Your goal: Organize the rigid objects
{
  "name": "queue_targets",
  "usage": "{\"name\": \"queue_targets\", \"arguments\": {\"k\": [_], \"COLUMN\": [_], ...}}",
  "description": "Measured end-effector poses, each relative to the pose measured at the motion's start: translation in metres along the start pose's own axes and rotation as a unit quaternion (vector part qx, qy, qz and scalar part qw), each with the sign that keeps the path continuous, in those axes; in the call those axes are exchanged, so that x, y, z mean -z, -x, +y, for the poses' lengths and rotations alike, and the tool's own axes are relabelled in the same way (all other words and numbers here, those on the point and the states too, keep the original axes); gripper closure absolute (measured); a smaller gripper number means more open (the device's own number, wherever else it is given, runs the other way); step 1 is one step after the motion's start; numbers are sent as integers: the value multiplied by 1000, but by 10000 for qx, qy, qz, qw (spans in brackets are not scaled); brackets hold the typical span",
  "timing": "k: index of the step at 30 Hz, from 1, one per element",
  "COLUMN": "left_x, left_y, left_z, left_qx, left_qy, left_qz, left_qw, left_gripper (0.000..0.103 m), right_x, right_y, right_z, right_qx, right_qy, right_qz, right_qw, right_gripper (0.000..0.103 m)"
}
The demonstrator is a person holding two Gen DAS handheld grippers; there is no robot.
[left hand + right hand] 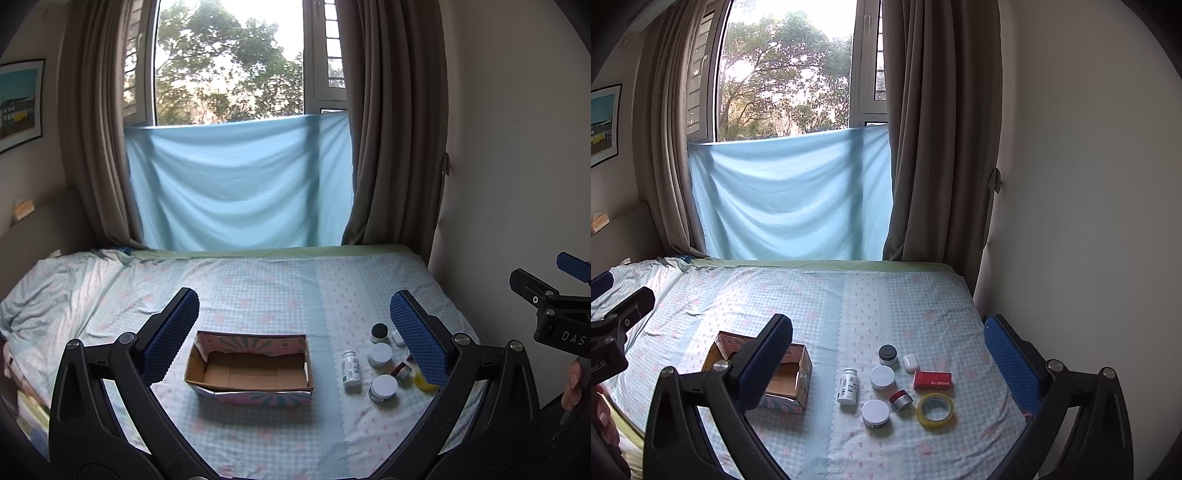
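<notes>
1. Both grippers hang above the bed with nothing in them. The left gripper has its blue pads spread wide, and the right gripper is spread just as wide
2. An open cardboard box sits on the checked sheet, nothing inside that I can see
3. To its right is a loose cluster: white pill bottle lying down, two white-lidded jars, a dark-lidded jar, a white earbud case, a red box, a small red-and-silver tin and a yellow tape roll
</notes>
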State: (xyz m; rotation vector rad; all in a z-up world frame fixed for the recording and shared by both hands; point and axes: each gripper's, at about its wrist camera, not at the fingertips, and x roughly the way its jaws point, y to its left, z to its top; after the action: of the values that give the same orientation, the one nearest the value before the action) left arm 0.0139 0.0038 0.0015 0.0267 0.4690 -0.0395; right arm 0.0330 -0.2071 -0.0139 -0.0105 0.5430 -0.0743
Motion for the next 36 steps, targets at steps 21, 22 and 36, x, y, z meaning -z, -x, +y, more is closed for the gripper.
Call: {"name": "queue_targets", "arguments": {"k": [21, 22, 36], "left_x": [-1, -1, 1], "left_y": [1, 1, 3], "left_z": [-3, -3, -3], "left_qx": [24, 20, 37], "left_qy": [-31, -35, 17], "left_qz": [17, 17, 14], "left_qw": [10000, 10000, 10000], "left_gripper": [1, 1, 0], "right_x": [-1, -1, -1], "right_y": [-1, -1, 1], "right_z": [0, 1, 1], "right_qx": [-60, -55, -80], "right_qy": [3, 1, 0], "right_qz": [-15, -13, -41], "right_qw": [10000, 10000, 10000], "right_gripper": [0, 0, 0]}}
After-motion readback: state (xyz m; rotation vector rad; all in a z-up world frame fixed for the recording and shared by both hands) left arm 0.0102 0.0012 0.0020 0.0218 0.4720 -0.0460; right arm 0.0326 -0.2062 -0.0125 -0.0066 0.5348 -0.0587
